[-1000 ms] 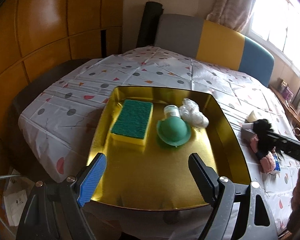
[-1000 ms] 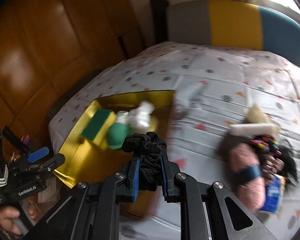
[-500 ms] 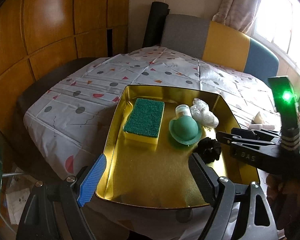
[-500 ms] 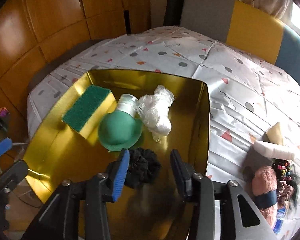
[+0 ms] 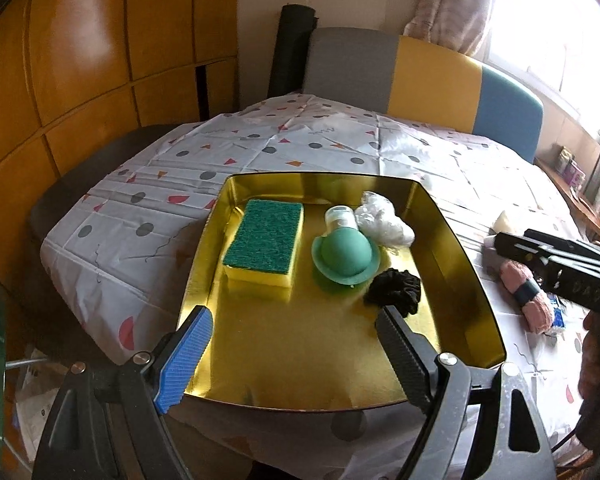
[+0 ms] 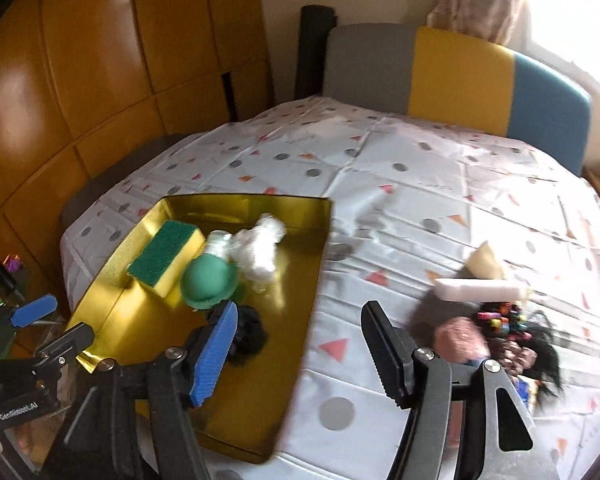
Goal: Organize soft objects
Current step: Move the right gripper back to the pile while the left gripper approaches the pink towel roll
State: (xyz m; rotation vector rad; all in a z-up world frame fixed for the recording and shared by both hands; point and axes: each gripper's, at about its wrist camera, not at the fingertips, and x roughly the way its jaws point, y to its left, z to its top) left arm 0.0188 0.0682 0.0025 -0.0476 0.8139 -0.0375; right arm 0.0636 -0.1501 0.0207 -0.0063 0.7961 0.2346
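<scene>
Our right tool (image 6: 300,348), jaws opening and empty, has dropped the black scrunchie (image 5: 394,290) into the gold tray (image 5: 466,264), so the counter's other soft things come next.

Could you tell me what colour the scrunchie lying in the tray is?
The scrunchie is black, clearest in the left wrist view.

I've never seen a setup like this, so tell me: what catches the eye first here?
The shiny gold tray on the spotted tablecloth grabs you first; it holds a green-topped yellow sponge, a green dome-shaped thing, a crumpled white plastic wad and a black scrunchie. To its right on the cloth lies a jumble with a pink knitted piece. Two black tongs frame the near edge, the left tongs open.
</scene>
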